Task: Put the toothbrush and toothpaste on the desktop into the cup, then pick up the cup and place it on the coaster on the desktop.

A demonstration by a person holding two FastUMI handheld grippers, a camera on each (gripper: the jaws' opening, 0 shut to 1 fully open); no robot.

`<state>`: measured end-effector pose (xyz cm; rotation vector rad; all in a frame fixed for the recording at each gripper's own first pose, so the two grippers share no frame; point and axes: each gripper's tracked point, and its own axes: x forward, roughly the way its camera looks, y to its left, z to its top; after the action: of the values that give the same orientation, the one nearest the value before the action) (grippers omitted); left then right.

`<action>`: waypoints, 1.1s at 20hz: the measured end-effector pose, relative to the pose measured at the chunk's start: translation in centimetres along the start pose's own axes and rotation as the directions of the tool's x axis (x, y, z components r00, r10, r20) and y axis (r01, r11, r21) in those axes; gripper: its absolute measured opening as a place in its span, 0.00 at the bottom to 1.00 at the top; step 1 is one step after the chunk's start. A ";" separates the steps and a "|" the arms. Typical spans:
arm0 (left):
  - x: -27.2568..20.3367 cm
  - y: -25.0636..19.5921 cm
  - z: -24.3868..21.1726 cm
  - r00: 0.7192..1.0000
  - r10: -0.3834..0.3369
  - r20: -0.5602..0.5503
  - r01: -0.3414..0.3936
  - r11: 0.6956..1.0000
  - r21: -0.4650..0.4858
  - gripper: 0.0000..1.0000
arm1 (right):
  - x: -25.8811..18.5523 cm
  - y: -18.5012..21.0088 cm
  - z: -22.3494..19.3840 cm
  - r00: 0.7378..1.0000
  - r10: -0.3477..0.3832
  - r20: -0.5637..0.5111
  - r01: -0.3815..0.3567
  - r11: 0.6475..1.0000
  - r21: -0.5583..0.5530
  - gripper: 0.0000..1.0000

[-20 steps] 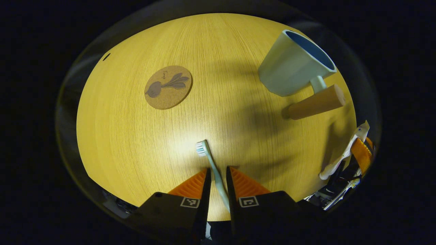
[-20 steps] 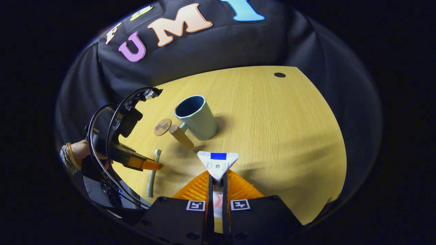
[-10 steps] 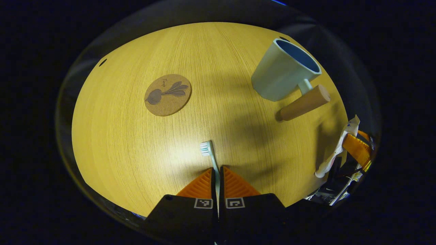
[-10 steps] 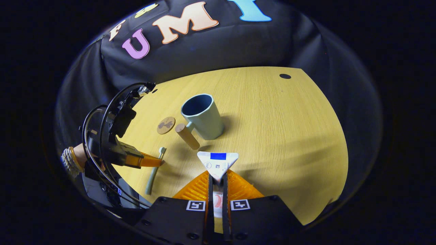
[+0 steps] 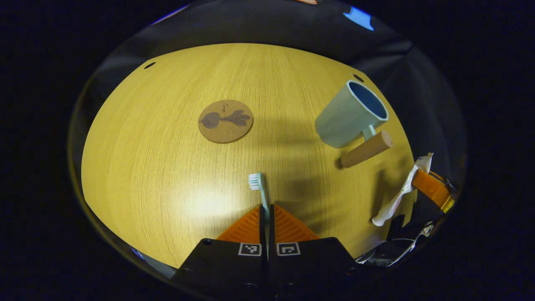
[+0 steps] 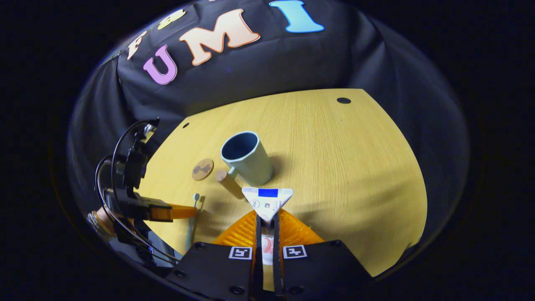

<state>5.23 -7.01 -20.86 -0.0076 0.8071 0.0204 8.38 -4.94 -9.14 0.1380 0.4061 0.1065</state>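
A: How many things does the task have, and where are they?

B: Four, one of each. One toothbrush [image 5: 260, 190], pale blue-green, is gripped at its handle by the left gripper [image 5: 266, 209]; both fingers are closed against it with barely a gap, and its bristle head sticks out forward over the tabletop [image 5: 159, 167]. In the right gripper view the same toothbrush [image 6: 193, 217] stands nearly upright, head up, but I cannot tell whether its lower end touches the wood.

A: And the toothpaste?

B: One toothpaste tube [image 6: 267, 202], white with a blue patch on its flat crimped end, is pinched between the fingers of the right gripper [image 6: 267, 219], which are drawn in tight on both sides of it. From the left gripper view the tube [image 5: 399, 194] hangs with its cap end downward, clear of the tabletop, in that gripper [image 5: 422, 184].

A: The cup?

B: One cup [image 5: 349, 115], pale green outside and blue inside, stands upright on the tabletop with a single wooden handle [image 5: 365, 149] jutting from its side. Nothing shows inside it.

A: The coaster?

B: One round cork coaster [image 5: 225, 121] with a dark beet drawing lies flat, well apart from the cup, with nothing on it. In the right gripper view it [image 6: 202, 169] sits just beyond the tip of the cup's handle.

A: Anything else?

B: A person's hand [image 6: 102, 219] holds the left gripper's body, with black cables looping above it.
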 end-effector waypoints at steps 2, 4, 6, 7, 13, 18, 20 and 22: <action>-0.7 0.2 0.5 0.999 -0.003 0.039 0.005 1.000 -0.031 0.00 | -0.2 0.1 1.4 0.999 -0.006 0.049 0.006 1.000 -0.003 0.12; -1.7 0.6 1.3 0.997 -0.002 0.077 0.006 0.999 -0.048 0.00 | -0.6 0.4 3.1 0.994 -0.003 0.106 0.004 1.000 -0.010 0.12; -2.5 0.5 1.9 0.994 -0.007 0.106 0.013 0.998 -0.059 0.00 | -1.1 0.5 4.9 0.987 -0.011 0.163 0.014 1.000 -0.016 0.12; -3.1 0.5 2.3 0.993 -0.008 0.121 0.015 0.998 -0.059 0.00 | -1.4 0.3 5.9 0.981 -0.025 0.190 0.028 1.000 -0.012 0.12; -6.7 -0.4 6.4 0.956 -0.009 0.292 0.038 0.995 -0.093 0.00 | -1.0 2.2 11.9 0.950 0.013 0.311 -0.026 0.999 0.038 0.12; -8.9 -0.2 9.8 0.897 -0.006 0.442 0.061 0.992 -0.110 0.00 | -0.1 4.6 17.2 0.895 0.070 0.442 -0.072 0.997 -0.013 0.12; -9.0 -0.3 11.1 0.875 -0.008 0.484 0.072 0.991 -0.114 0.00 | 0.8 5.9 18.1 0.877 0.100 0.470 -0.103 0.994 -0.019 0.12; -9.7 -0.1 12.4 0.850 -0.004 0.526 0.074 0.991 -0.112 0.00 | 1.9 6.3 18.3 0.868 0.115 0.483 -0.108 0.993 -0.042 0.12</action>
<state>7.48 -7.07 -5.26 -0.1365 0.2514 0.0341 16.96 -0.52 7.72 0.1687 -0.1085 0.1834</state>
